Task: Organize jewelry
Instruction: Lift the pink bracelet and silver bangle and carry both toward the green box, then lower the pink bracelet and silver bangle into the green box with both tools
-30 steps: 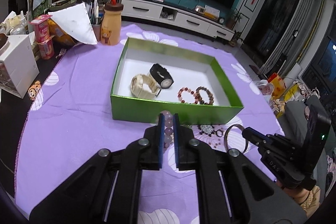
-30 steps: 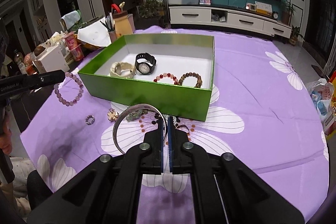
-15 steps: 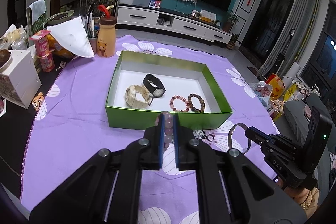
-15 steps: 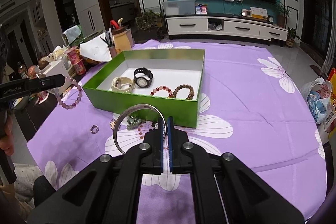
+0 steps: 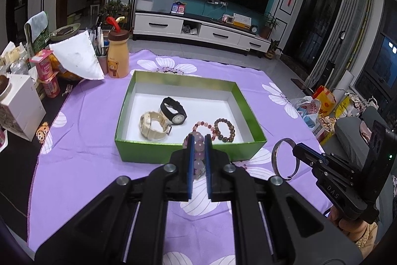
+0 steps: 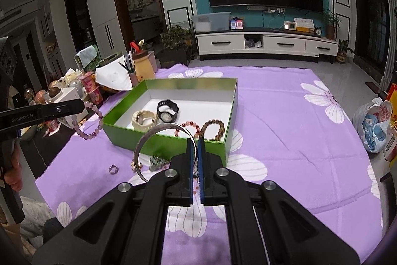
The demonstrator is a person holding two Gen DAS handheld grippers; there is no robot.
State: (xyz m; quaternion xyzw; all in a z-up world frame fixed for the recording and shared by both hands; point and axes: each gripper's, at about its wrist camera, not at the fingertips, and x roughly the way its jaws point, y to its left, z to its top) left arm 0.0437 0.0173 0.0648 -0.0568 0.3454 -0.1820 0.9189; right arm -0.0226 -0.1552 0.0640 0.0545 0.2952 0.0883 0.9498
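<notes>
A green box (image 5: 153, 152) (image 6: 158, 143) stands on the purple flowered cloth. It holds a cream watch (image 5: 152, 124), a black watch (image 5: 173, 111) and two bead bracelets (image 5: 224, 129). My left gripper (image 5: 198, 140) is shut on a pale purple bead bracelet (image 5: 198, 153), which hangs in the right wrist view (image 6: 90, 122), in front of and above the box. My right gripper (image 6: 195, 140) is shut on a silver bangle (image 6: 148, 138) (image 5: 279, 158), held right of the left gripper.
Loose rings and small jewelry (image 6: 153, 162) lie on the cloth before the box, with a small ring (image 6: 113, 169) to their left. A bear bottle (image 5: 117, 56), pen cup, white box (image 5: 19, 106) and snacks crowd the far left. Plastic bags (image 6: 374, 123) sit at the right.
Both grippers have risen and pulled back from the box with their jewelry still held. The box looks smaller and lower in both views.
</notes>
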